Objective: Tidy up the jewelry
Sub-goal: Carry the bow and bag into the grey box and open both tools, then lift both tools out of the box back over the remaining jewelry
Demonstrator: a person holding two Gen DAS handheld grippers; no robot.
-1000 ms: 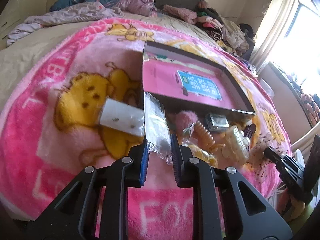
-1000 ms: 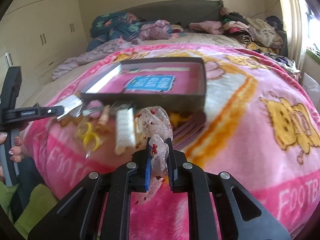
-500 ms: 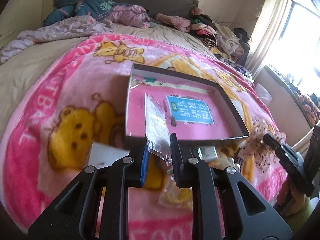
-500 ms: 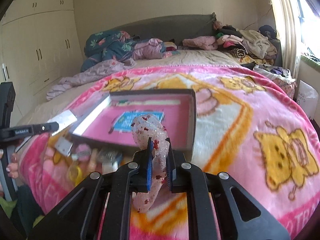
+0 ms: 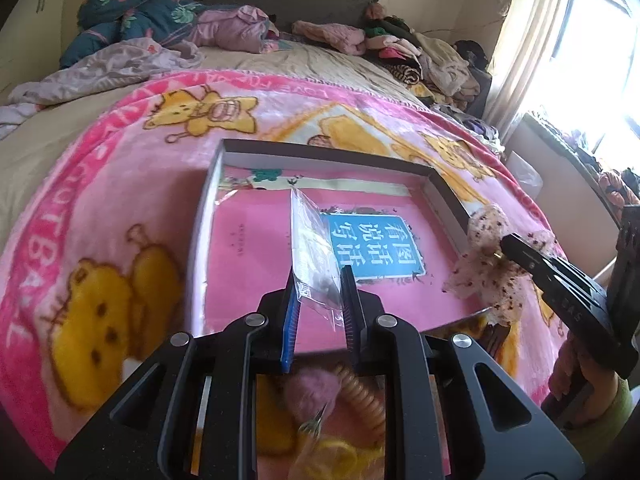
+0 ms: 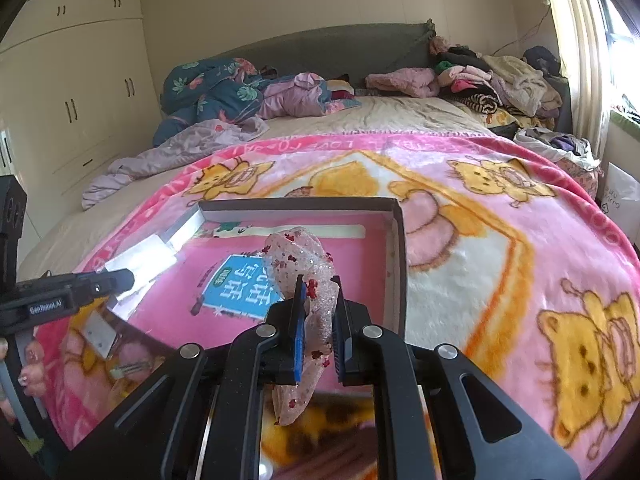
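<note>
Left tongs [image 5: 318, 300] clamp a clear plastic packet [image 5: 310, 248], right tongs [image 6: 318, 320] a sheer speckled ribbon bow [image 6: 304, 268], both over the pink-lined dark box [image 5: 448, 196]; nothing dropped in yet, more trinkets lie behind them.

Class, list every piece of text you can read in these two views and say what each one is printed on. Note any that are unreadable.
"看图说话写话" – blue label on the pink book in the box.
"GenRobot.AI" – left gripper.
"LOVE FO…", upside down – blanket top border.
"…OTBAL…" – blanket left border.
Small print on the book's pink cover and marks on the right gripper: too small to read.
</note>
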